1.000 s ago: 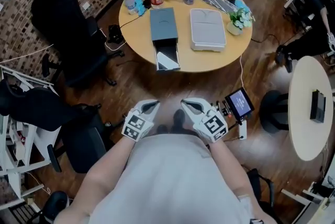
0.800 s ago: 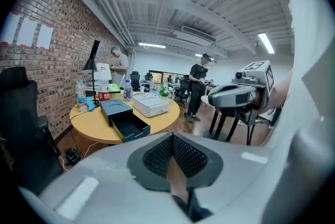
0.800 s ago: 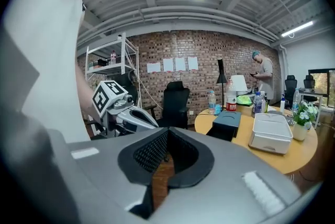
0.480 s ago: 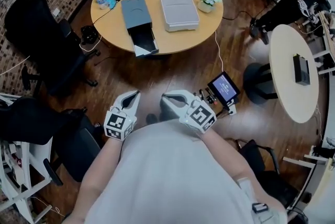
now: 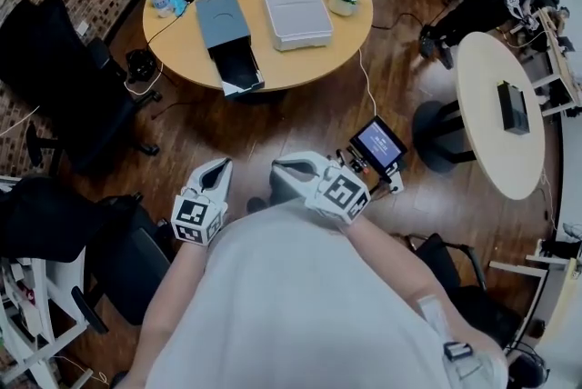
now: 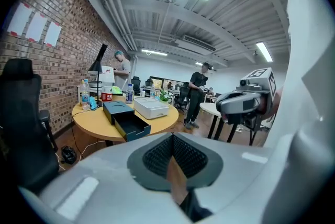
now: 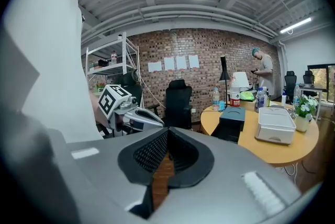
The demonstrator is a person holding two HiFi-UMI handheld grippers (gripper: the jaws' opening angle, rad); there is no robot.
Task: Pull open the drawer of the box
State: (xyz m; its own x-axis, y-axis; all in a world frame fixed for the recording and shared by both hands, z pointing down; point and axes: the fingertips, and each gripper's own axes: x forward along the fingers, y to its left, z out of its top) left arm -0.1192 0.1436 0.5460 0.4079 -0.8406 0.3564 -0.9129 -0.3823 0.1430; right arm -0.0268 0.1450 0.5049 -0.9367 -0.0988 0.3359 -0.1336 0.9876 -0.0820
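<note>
1 box (image 5: 216, 17) | 1 drawer (image 5: 238, 69), open | left tongs (image 5: 224, 164), right tongs (image 5: 276, 167): closed

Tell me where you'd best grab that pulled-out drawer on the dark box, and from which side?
Probably the drawer's front wall, pinched over its top rim. It is an open tray slid out of the dark box toward the near edge of the round table, so that thin upright wall faces the person and looks free to reach from above and in front.
</note>
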